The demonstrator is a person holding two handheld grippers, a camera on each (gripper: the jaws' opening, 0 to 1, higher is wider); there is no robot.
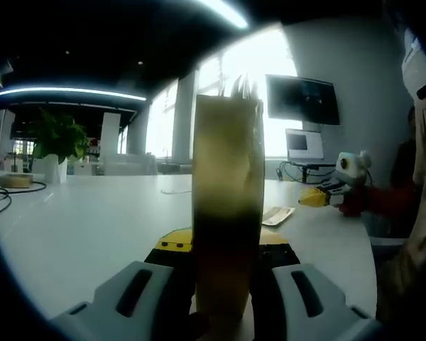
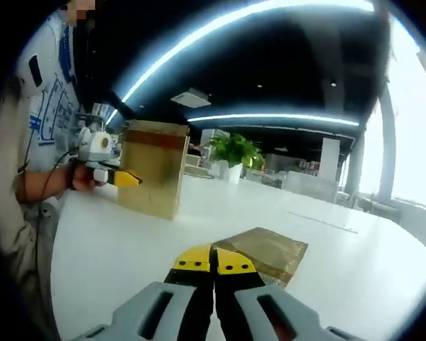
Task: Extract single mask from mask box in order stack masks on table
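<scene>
The tall brown mask box (image 1: 226, 192) stands upright on the white table (image 1: 92, 227), and my left gripper (image 1: 224, 245) is shut on its lower part, one yellow-tipped jaw on each side. In the right gripper view the same mask box (image 2: 154, 170) stands at the left with the left gripper (image 2: 117, 177) against its side. A flat brown mask packet (image 2: 266, 252) lies on the table just beyond my right gripper (image 2: 213, 261), whose jaws are shut with nothing between them. From the left gripper view the right gripper (image 1: 319, 197) hovers a little apart from that mask packet (image 1: 277, 215).
A person (image 2: 39, 142) sits at the table's edge holding both grippers. A potted plant (image 2: 234, 153) stands further back on the table. A monitor (image 1: 302, 99) and a small screen (image 1: 305, 145) are behind the table. A cable (image 1: 3, 195) and a small roll (image 1: 15, 180) lie far left.
</scene>
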